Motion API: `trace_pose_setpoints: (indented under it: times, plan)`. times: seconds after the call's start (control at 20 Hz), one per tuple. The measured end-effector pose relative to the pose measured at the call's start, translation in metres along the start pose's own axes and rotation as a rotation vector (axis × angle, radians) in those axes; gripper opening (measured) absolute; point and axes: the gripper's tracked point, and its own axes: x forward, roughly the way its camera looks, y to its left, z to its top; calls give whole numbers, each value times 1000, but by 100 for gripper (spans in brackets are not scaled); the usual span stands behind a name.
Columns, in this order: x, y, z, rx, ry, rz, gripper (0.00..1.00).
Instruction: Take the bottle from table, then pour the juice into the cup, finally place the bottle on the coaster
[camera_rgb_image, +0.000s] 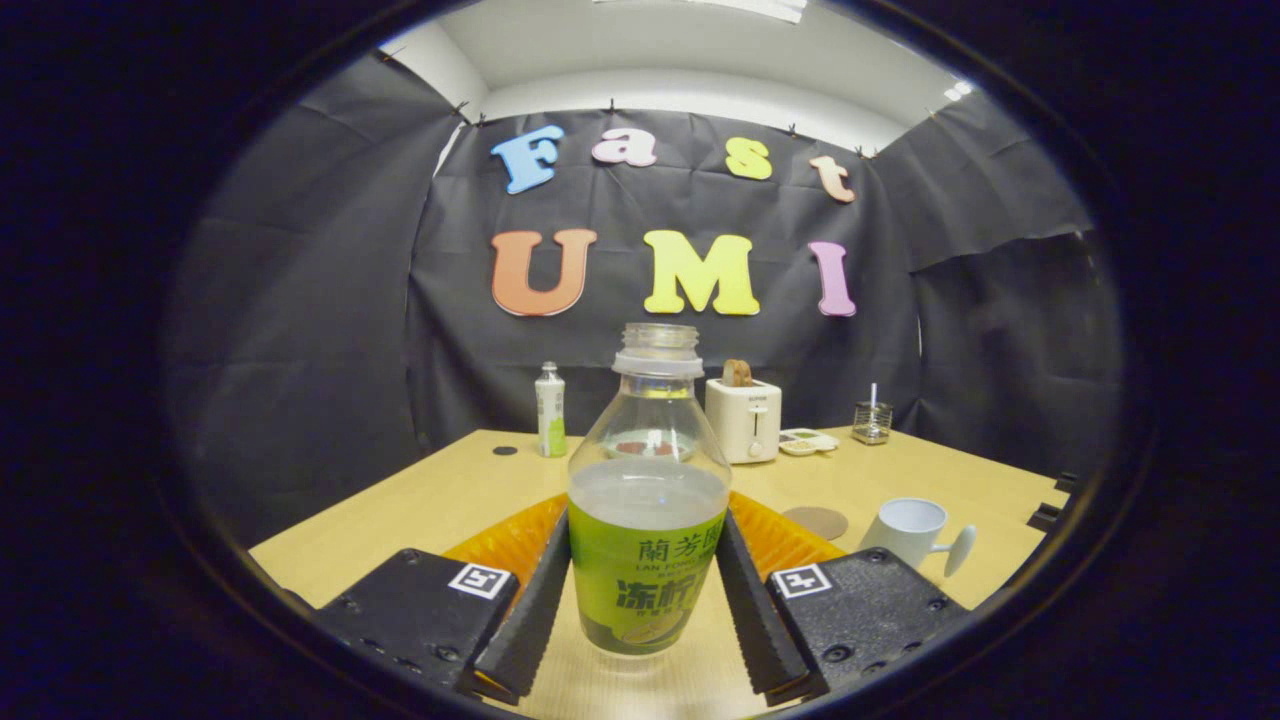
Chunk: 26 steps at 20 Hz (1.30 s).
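Note:
An uncapped clear bottle with a green label stands upright between my fingers, about half full of pale juice. My gripper is shut on it, with both pads pressed against the label's sides. A white cup stands on the wooden table ahead and to the right of the fingers, its handle pointing right. A round brown coaster lies just left of the cup, beyond my right finger.
At the table's far edge stand a small white-and-green bottle, a white toaster with a slice of bread in it, a flat white tray and a small glass with a straw. Black cloth walls enclose the table.

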Motion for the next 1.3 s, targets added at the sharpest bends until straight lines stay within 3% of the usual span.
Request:
trace_pose_setpoints:
  times: [0.45,1.3]
  plan:
    - [-7,-40,8,152,23,12,80]
    - [6,-29,22,621,112,215,80]
